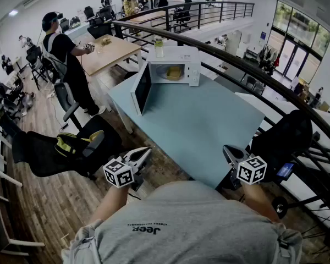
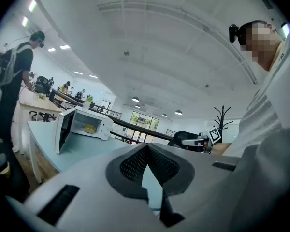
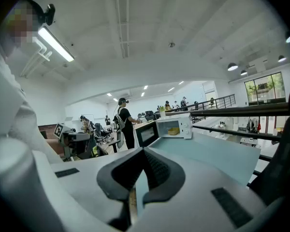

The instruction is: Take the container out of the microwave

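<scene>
At 7 o'clock in the head view: left gripper point(image 1: 138, 155), jaws pressed together, nothing between. Dead ahead of it at 12 o'clock, swung-open microwave door point(image 1: 142, 88), hinged left. Just right of that, inside the white microwave point(image 1: 193, 65) at the far end of the pale blue desk point(image 1: 203, 131): yellow container point(image 1: 174, 72), apparently lying long side across the cavity. At 1 o'clock from the left jaws, 11 o'clock from the right, well apart from both. At 5 o'clock: right gripper point(image 1: 232, 154), jaws likewise closed and empty, probably with the clearer lane past the door. Legible on the wearer's grey shirt point(image 1: 198, 227): "Jeep"; smaller line beneath unreadable.
</scene>
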Demonstrator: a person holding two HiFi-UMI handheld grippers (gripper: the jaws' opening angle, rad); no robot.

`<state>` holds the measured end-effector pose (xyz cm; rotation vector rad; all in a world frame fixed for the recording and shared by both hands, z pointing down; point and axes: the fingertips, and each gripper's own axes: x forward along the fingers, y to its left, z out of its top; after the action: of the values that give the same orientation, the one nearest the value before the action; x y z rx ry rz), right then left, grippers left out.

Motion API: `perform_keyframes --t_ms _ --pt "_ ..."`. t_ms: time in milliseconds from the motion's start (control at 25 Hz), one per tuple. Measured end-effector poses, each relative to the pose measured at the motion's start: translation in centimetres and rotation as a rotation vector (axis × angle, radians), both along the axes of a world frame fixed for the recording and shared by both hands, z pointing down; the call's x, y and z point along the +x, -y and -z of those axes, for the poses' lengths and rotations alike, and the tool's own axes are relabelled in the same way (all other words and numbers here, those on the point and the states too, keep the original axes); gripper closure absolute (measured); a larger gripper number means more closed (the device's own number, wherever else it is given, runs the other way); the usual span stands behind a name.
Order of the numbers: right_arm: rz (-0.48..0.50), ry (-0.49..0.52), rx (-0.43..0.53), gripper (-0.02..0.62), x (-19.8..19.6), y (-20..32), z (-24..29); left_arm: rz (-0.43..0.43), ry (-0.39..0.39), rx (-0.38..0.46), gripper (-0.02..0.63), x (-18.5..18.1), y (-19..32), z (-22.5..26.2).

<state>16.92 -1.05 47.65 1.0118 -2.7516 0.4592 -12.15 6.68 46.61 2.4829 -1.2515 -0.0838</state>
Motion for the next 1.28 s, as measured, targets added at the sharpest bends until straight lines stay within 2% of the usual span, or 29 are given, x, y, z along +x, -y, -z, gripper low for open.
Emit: perform_keyframes --t_ms 360,640,1280 --pt "0.01 -0.005 0.006 0.578 0.8 -0.8 0.3 -0.01 0.001 -0.002 0.588 1.0 -0.6 0.1" --pt "0.008 -0.012 0.017 0.578 2.6 -1.4 0.9 -0.016 0.014 0.001 0.588 3.4 -0.9 0.7" --pt "0.173 -0.009 0.045 0.578 6.0 -5.3 0.7 -0.033 0.051 -0.048 0.588 14.1 -2.2 0.0"
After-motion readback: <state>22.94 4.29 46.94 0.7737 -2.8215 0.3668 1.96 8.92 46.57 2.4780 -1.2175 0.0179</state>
